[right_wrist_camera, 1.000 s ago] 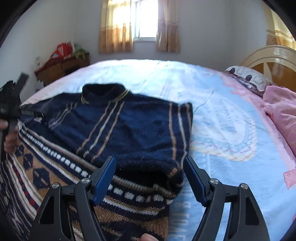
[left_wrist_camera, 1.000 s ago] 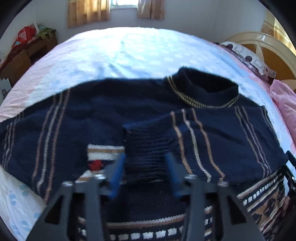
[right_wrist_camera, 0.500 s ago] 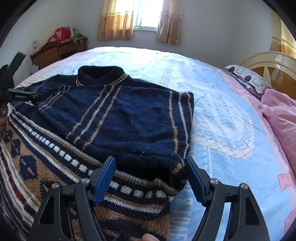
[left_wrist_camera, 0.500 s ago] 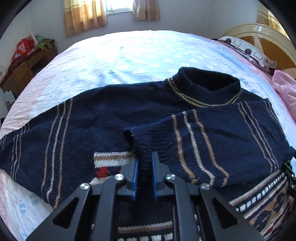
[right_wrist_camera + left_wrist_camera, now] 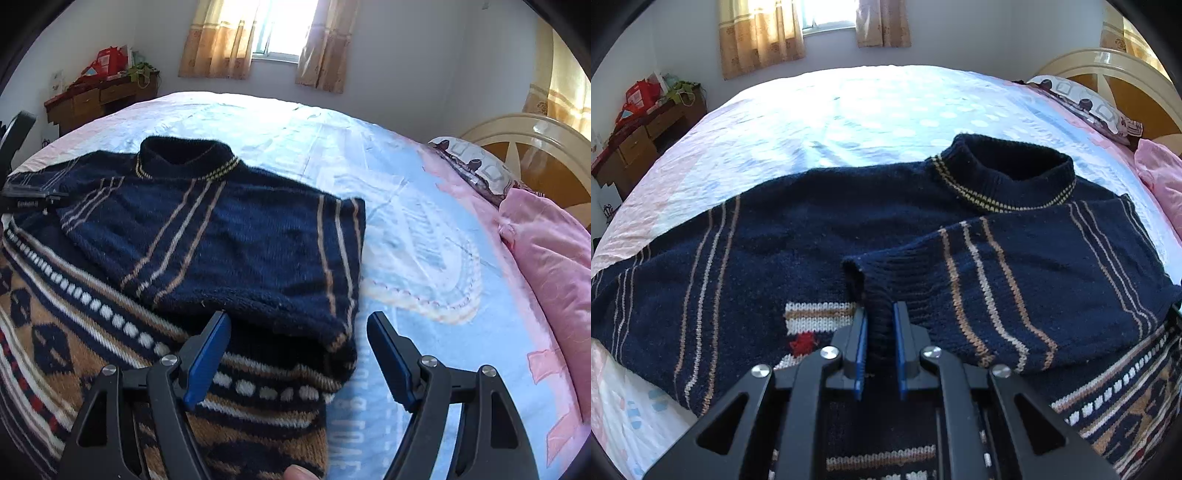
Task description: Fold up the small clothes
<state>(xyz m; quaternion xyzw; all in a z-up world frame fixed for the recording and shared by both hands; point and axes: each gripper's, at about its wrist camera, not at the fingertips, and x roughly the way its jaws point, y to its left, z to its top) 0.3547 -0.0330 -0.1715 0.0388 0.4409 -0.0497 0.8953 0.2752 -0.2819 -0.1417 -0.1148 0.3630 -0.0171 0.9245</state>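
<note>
Since a second earlier the left gripper (image 5: 880, 314) had closed from wide open onto the ribbed cuff (image 5: 875, 291) of the sleeve folded across the navy sweater (image 5: 798, 236) lying flat on the bed (image 5: 871, 107), while the right gripper (image 5: 299, 334) hovered spread wide, holding nothing, above the sweater's right edge.

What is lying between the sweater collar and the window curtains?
Only bare bedsheet lies between the sweater collar and the curtains, as the left wrist view shows.
</note>
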